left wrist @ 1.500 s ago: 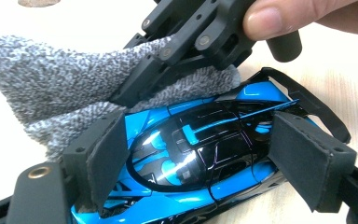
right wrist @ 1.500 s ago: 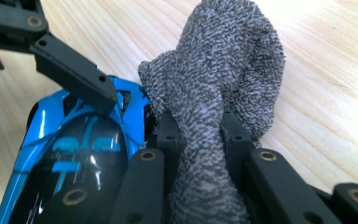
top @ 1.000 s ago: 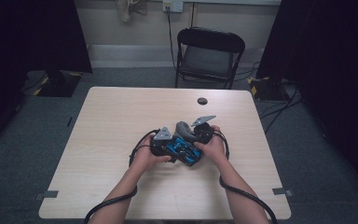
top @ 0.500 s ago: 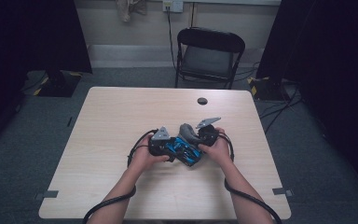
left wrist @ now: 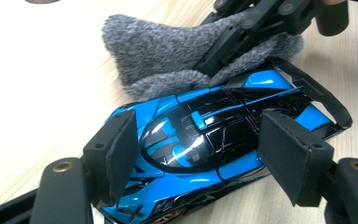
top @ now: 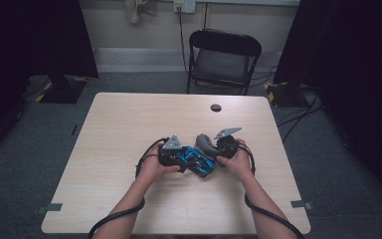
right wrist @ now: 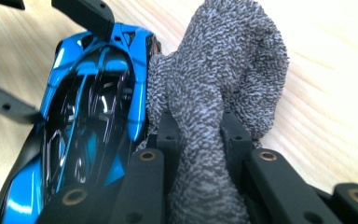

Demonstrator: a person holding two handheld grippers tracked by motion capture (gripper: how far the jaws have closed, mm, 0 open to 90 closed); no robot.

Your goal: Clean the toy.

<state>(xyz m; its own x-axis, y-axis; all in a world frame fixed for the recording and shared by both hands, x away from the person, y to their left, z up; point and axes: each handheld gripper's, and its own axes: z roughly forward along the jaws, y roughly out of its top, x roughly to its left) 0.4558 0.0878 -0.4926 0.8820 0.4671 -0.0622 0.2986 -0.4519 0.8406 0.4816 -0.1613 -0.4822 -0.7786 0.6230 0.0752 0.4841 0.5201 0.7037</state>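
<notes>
I have the blue toy car (left wrist: 205, 154) near the middle of the tabletop (top: 129, 124), with my left gripper (left wrist: 205, 158) spread wide around its body, the fingers (left wrist: 116, 154) standing just off its sides; I judge it light, glossy and slippery, its thin rear wing fragile, so the solid flanks are the place to take hold. My right gripper (right wrist: 198, 135) is pinched tight on the soft grey cloth (right wrist: 214, 84), which bunches limply against the car's side. The left gripper view shows the wing and roof; the right gripper view shows the cloth's fold between the fingers; the high view shows a small dark disc (top: 216, 107) lying well apart.
</notes>
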